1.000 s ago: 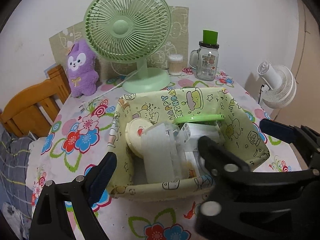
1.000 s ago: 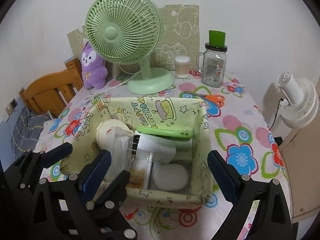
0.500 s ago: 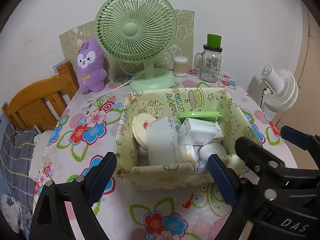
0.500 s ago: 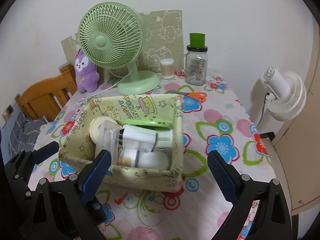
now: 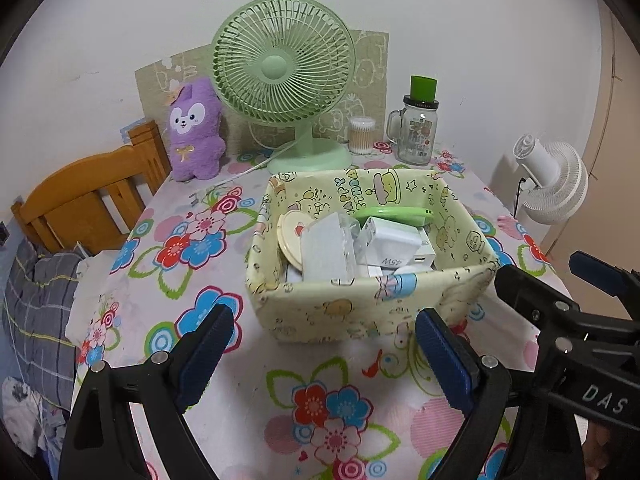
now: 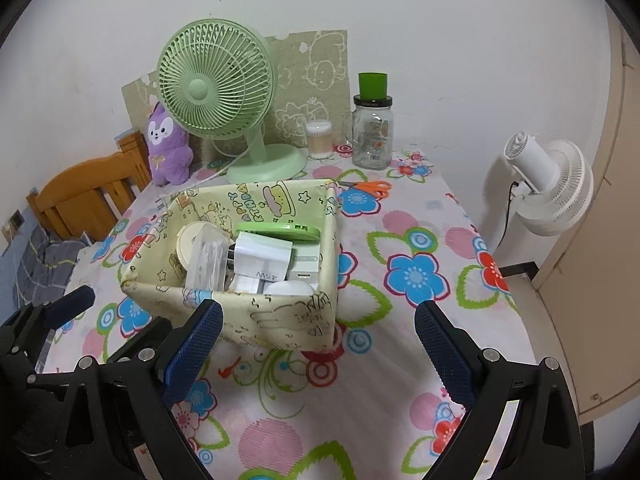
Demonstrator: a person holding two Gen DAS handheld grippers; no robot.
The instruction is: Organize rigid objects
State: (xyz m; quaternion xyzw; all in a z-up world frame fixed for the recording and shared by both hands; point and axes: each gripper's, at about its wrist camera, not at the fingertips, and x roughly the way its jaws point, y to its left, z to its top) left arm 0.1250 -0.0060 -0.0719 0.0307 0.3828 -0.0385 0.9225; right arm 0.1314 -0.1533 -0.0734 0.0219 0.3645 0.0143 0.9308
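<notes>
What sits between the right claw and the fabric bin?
Nothing: only bare floral tablecloth separates the open right claw from the fabric bin, shown in the right wrist view.

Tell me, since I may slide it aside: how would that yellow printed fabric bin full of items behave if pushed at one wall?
The fabric bin would probably give before sliding: its near wall already sags and creases. The contents, such as the white charger, lean loosely and may shift. The flowered tablecloth could bunch under it.

The fabric bin (image 5: 372, 300) is sitting mid-table (image 5: 248, 380), holding a charger (image 5: 394, 246) and a round tin (image 5: 289, 236); a desk fan (image 5: 284, 80) is standing behind it, a jar (image 5: 417, 132) to the fan's right.
</notes>
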